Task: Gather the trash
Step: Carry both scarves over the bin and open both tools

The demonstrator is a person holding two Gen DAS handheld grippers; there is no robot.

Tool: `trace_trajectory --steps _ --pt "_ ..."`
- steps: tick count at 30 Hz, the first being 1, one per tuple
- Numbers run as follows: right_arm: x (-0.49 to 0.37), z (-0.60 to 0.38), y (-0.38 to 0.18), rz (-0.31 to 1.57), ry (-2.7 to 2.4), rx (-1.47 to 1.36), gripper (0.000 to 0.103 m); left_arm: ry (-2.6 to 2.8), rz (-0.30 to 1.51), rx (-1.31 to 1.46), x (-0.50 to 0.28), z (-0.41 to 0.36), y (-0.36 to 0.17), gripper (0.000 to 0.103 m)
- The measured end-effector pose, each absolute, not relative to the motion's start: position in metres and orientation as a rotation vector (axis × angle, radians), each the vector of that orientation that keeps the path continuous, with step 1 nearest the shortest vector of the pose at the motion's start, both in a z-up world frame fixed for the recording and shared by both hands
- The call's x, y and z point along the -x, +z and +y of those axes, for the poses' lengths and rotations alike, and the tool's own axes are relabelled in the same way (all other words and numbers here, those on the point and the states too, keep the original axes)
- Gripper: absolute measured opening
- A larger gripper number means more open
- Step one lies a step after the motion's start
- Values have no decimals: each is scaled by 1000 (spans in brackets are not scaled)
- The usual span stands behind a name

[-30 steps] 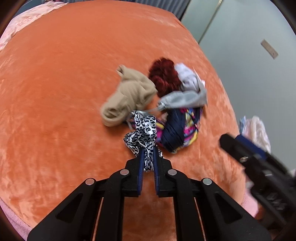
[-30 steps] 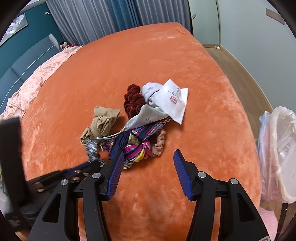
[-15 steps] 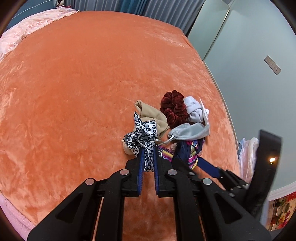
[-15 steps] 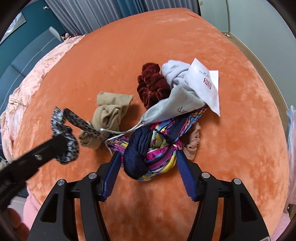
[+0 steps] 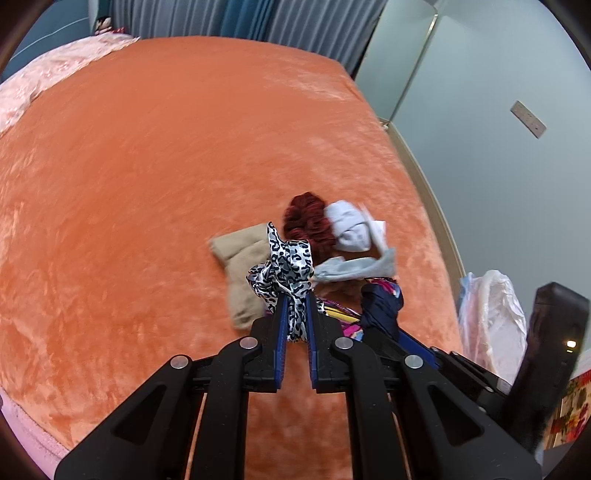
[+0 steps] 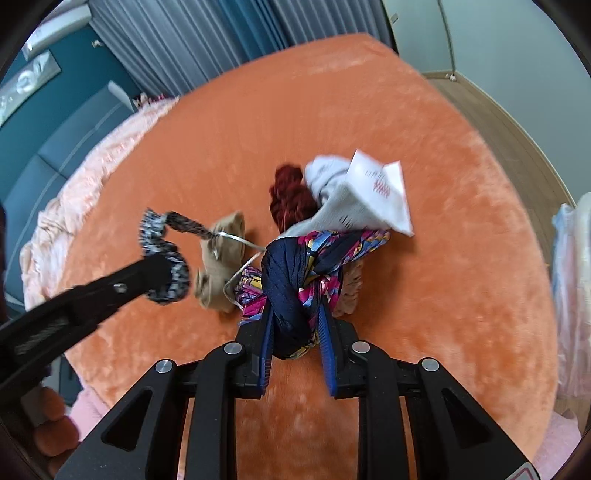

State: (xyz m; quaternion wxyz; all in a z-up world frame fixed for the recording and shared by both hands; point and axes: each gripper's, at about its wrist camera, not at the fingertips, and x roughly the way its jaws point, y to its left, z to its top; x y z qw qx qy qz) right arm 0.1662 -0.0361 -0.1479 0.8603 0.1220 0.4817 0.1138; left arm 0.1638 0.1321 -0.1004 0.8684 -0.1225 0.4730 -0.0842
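Observation:
My left gripper (image 5: pixel 294 306) is shut on a leopard-print scarf (image 5: pixel 284 269) and holds it above the orange bed (image 5: pixel 147 166); both show at the left of the right wrist view (image 6: pixel 162 258). My right gripper (image 6: pixel 295 317) is shut on a navy and multicoloured knotted cloth (image 6: pixel 295 277), also seen in the left wrist view (image 5: pixel 380 306). Behind lie a tan sock (image 6: pixel 218 266), a dark red scrunchie (image 6: pixel 290 199), a grey sock (image 6: pixel 332 206) and a white paper packet (image 6: pixel 384 192).
A clear plastic bag (image 5: pixel 491 317) stands off the bed's right side, also at the right edge of the right wrist view (image 6: pixel 572 258). A pink blanket (image 6: pixel 74 199) lies along the bed's left. Curtains (image 5: pixel 240 18) and a pale wall (image 5: pixel 498 110) are behind.
My right gripper moved in and closed on the navy and multicoloured cloth. My left gripper lifted the leopard-print scarf higher off the bed.

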Motion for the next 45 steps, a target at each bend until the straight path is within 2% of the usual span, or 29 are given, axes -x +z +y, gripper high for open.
trace_trajectory --steps 11,20,33,45 --pt "-130 -111 -77 805 122 -290 21 -309 890 181 -152 61 -47 9" --pt "-100 -205 -44 688 -55 -349 22 -470 825 84 -141 -29 -11 9" --pt "-45 -316 -40 609 -268 -473 23 -679 773 -56 -117 -152 10 9" --pt "-25 -345 -47 599 -342 -529 23 -768 777 -126 -102 -215 9 10"
